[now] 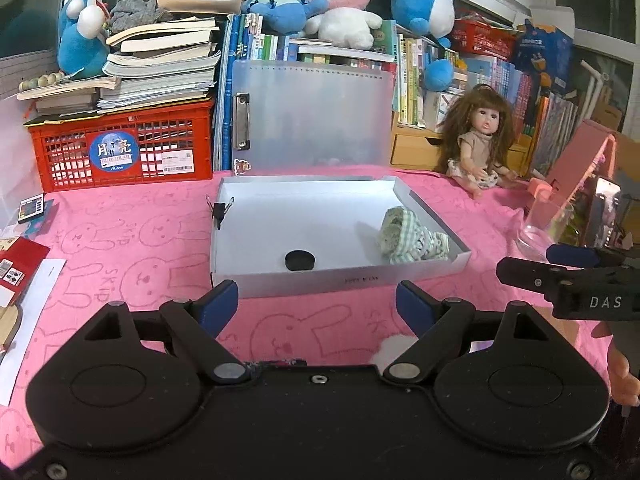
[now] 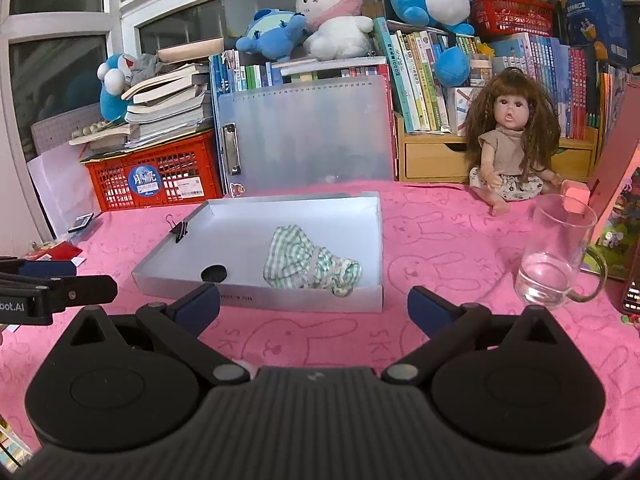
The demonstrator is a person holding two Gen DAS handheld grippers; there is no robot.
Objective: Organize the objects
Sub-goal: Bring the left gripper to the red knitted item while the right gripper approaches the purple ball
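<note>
Both grippers, left gripper point(image 1: 318, 300) and right gripper point(image 2: 314, 304), hold their blue-padded fingers wide over the counter's fuzzy pink bunny-print cloth point(image 2: 440, 248) stamped "SKIP". Beyond lies a shallow white cardboard box point(image 1: 244, 280), holding a crumpled green-checked garment point(image 1: 412, 236) and a round black disc point(image 1: 300, 260).

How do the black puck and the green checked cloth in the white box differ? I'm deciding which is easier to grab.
The black puck is small, round, flat and rigid; the green checked cloth is larger, soft and crumpled. The puck sits near the front wall, mid-box; the cloth lies toward the right side. Both rest loose inside the white box, untouched by either claw.
</note>
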